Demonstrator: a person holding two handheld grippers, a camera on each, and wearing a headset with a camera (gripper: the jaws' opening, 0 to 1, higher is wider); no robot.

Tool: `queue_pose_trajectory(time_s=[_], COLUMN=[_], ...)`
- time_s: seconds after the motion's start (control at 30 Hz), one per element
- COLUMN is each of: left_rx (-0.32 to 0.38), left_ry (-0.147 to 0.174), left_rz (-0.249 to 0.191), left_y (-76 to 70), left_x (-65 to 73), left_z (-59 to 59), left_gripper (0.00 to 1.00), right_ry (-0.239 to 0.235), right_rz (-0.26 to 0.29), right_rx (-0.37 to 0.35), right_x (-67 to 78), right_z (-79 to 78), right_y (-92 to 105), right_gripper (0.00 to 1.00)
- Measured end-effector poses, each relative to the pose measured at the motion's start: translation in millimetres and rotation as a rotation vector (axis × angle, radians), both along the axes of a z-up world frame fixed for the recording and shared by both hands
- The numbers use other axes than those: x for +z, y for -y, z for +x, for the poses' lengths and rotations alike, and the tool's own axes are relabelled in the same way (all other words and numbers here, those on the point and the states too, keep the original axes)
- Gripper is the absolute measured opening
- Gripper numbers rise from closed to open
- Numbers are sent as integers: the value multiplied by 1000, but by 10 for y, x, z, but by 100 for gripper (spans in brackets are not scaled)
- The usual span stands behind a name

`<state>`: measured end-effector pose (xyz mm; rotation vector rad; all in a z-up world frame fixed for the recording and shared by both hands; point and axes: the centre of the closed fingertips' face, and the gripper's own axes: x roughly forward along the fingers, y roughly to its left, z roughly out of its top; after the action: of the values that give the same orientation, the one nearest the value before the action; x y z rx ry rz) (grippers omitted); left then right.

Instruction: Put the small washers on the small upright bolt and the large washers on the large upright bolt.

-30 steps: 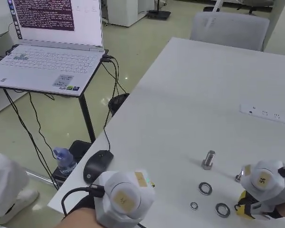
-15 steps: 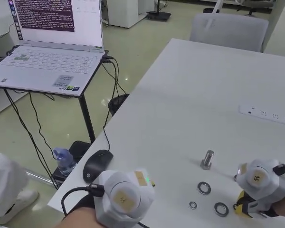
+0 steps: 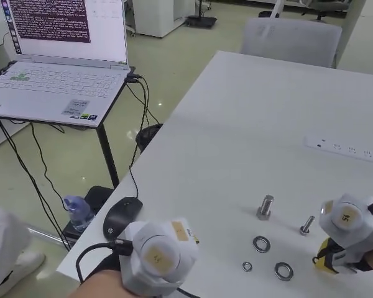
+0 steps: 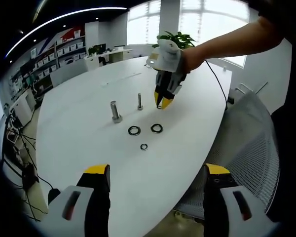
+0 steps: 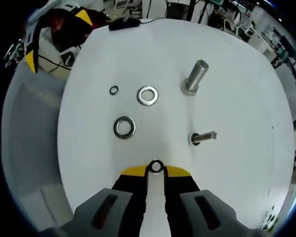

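I see a long white tabletop [image 3: 248, 124] over a glossy pale-green floor [image 3: 168, 68]. A grey padded chair [image 3: 292, 40] sits at 12 o'clock, and an open white laptop [image 3: 56, 87] on a black-legged stand [image 3: 105, 155] at 10 o'clock. The left gripper view shows bright tall windows [image 4: 207, 19].

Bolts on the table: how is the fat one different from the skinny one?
The large bolt is thicker and taller; the small bolt is thinner and shorter. The small bolt stands nearer the right gripper; the large bolt stands farther off. Both are silvery, upright, without washers.
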<state>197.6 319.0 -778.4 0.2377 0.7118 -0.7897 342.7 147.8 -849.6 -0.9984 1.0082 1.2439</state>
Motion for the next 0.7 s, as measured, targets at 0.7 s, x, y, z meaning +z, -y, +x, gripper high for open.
queue_pose_trajectory(time_s=[0.7], left_rx=[-8], left_ry=[-15], left_rz=[-2], left_y=[30], left_x=[-60], left_z=[60], left_gripper=[82], right_ry=[55], right_rz=[69], right_rx=[-38], right_x=[515], right_z=[399], right_y=[-273], right_gripper=[13])
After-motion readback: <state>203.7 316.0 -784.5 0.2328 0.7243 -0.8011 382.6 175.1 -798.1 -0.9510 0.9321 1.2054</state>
